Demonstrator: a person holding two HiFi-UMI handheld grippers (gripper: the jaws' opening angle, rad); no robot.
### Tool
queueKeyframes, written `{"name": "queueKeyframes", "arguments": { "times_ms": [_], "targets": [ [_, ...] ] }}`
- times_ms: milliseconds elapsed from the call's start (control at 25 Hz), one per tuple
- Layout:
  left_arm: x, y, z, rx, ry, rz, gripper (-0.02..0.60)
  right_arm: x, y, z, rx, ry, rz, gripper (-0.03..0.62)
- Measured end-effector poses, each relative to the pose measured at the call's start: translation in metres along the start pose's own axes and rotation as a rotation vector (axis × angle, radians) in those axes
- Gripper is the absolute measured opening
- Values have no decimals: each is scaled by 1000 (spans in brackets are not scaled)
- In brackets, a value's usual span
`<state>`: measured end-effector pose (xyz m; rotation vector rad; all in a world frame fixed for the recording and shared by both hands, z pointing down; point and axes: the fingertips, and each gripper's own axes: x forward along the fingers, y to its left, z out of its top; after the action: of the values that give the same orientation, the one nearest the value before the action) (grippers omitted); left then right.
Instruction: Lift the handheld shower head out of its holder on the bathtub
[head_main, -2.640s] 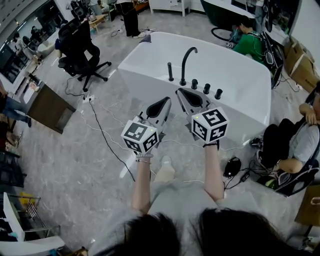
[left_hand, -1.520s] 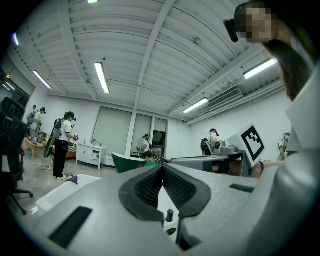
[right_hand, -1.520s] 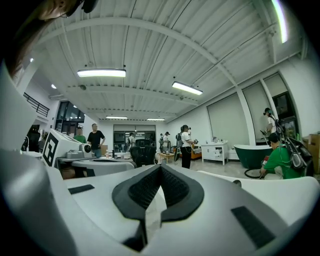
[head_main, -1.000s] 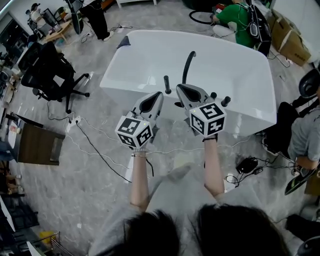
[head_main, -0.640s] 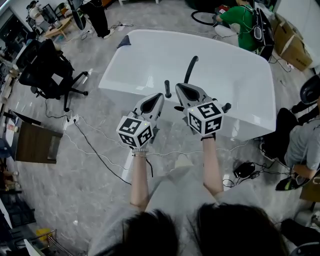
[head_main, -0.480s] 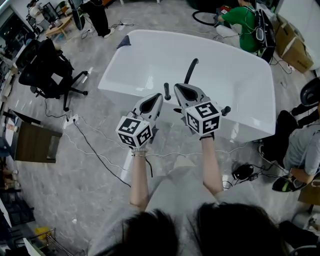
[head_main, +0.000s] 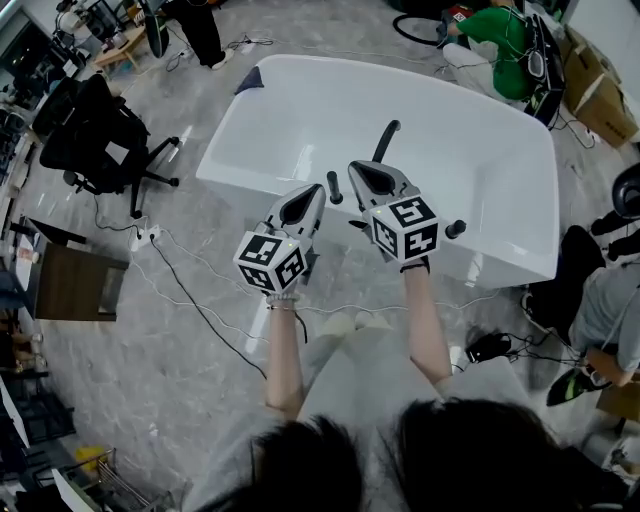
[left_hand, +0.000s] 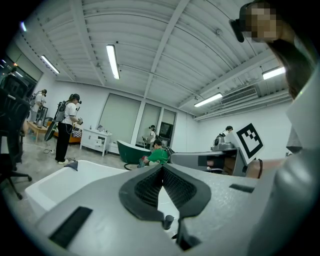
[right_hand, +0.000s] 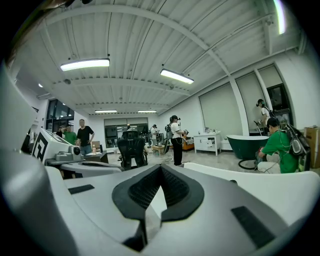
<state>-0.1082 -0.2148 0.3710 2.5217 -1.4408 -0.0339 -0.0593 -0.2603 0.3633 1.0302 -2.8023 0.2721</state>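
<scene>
Head view: the black shower head (head_main: 334, 187) still stands in its holder on the bathtub (head_main: 240, 170) rim. The left gripper (head_main: 308, 200) and right gripper (head_main: 362, 176) have moved closer. Both are closed and empty, so grabbing likely comes next.

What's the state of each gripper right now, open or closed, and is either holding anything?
Left gripper: closed, holding nothing.
Right gripper: closed, holding nothing.

light: bright — ceiling strip lights (left_hand: 112, 61) | shadows: soft | edges: fisheye-warped, dark corners
</scene>
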Motion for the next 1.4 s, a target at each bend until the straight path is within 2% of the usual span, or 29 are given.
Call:
{"name": "queueKeyframes", "arguments": {
  "times_ms": [360, 600, 800, 1120, 1400],
  "targets": [
    [12, 31, -13, -25, 28, 9, 6, 24, -13, -6, 25, -1, -18, 0],
    [39, 69, -14, -21, 33, -55, 6, 60, -28, -3, 39, -20, -60, 0],
    [54, 93, -25, -46, 68, -98, 6, 85, -29, -20, 46, -5, -91, 0],
    [54, 98, -55, -54, 127, -135, 6, 95, -33, -53, 114, 1, -141, 0],
    [49, 99, -79, -57, 125, -143, 6, 96, -21, -84, 100, 27, -118, 0]
  ]
}}
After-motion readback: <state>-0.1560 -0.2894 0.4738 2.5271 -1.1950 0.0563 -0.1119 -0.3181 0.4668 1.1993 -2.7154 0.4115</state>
